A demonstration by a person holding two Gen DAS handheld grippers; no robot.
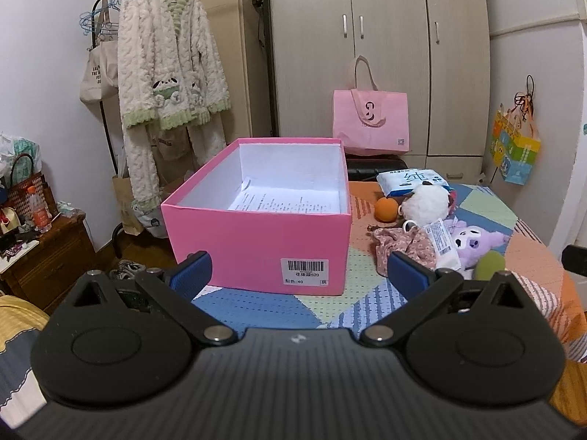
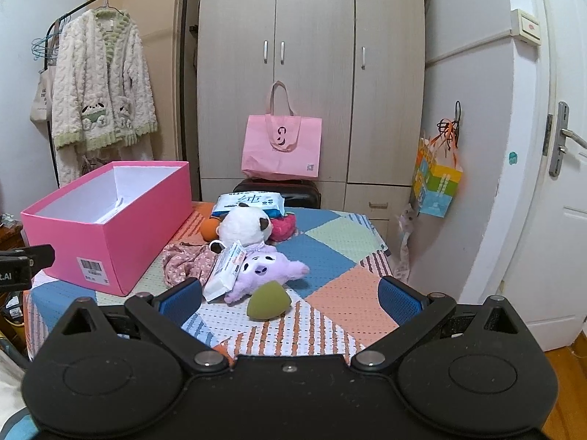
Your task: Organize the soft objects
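An open pink box (image 1: 256, 242) stands on the patchwork table (image 1: 256, 308), holding only a printed paper sheet (image 1: 279, 203); it also shows in the right wrist view (image 2: 110, 242). To its right lies a pile: a purple plush (image 2: 264, 271), a white panda plush (image 2: 244, 225), a floral cloth (image 2: 185, 262), a white wipes packet (image 2: 223, 271), an olive green sponge (image 2: 268, 300), an orange ball (image 2: 210, 228) and a red plush (image 2: 282, 228). My left gripper (image 1: 299, 275) is open and empty just before the box. My right gripper (image 2: 290, 299) is open and empty, the sponge between its fingers' line.
A blue tissue pack (image 2: 249, 203) lies at the table's far edge. A pink tote bag (image 2: 282, 146) sits on a black case before the wardrobe (image 2: 312, 73). A clothes rack with a fluffy robe (image 1: 168, 73) stands left, a wooden nightstand (image 1: 44, 256) below it. A door (image 2: 565, 183) is right.
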